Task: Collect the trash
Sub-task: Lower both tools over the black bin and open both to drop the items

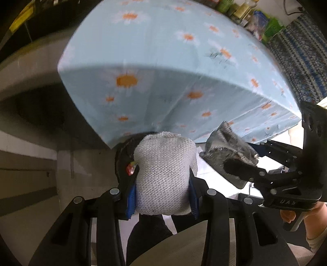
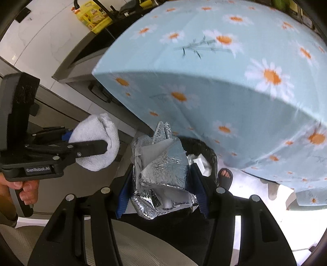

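My left gripper [image 1: 162, 184] is shut on a balled white knitted cloth [image 1: 163, 174], held in front of the table's near edge. It also shows in the right wrist view [image 2: 96, 147], with the cloth [image 2: 96, 131] at the left. My right gripper [image 2: 161, 180] is shut on a crumpled silver foil wrapper [image 2: 163, 169]. It shows in the left wrist view [image 1: 241, 163] with the foil [image 1: 222, 143] at the right. A black-lined trash bin [image 2: 206, 147] with white paper inside stands on the floor just beyond the foil, under the table edge. Part of the bin rim [image 1: 122, 149] shows behind the cloth.
A table with a light blue daisy-print cloth [image 1: 163, 51] fills the upper half of both views [image 2: 224, 81]. Grey cabinets [image 2: 67, 98] stand at the left. A sandalled foot [image 2: 224, 176] is on the floor beside the bin. Bottles and packages [image 1: 245, 12] sit at the table's far side.
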The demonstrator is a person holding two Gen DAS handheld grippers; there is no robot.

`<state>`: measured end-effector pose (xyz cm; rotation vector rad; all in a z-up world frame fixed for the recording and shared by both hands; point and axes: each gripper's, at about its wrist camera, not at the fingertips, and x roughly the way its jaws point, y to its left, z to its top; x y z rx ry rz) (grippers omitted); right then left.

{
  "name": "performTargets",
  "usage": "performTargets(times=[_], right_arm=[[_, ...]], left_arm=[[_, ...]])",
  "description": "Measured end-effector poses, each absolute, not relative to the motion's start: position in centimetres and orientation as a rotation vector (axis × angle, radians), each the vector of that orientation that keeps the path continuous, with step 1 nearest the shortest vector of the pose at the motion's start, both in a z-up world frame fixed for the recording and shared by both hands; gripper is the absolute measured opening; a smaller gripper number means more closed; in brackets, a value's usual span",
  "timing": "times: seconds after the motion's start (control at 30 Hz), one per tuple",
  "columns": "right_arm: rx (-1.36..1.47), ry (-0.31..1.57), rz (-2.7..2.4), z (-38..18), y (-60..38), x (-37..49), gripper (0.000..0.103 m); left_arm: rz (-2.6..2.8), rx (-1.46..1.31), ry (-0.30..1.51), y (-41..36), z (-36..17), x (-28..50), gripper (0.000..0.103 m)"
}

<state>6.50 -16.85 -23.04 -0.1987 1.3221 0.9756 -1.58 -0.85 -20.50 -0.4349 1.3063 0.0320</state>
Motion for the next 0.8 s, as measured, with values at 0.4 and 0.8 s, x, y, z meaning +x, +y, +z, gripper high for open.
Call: performTargets(times=[0.4, 0.8], right_arm=[[-0.168, 1.445, 0.914, -28.7, -17.2, 6.7, 0.055], [-0.168, 1.467, 0.894, -29.7, -16.5, 7.2, 0.064]], left_arm=[[0.061, -0.487, 1.429, -0.6, -26.7, -1.9, 0.039], [0.056, -0.473, 1.462, -0.7, -27.1, -0.4, 0.054]])
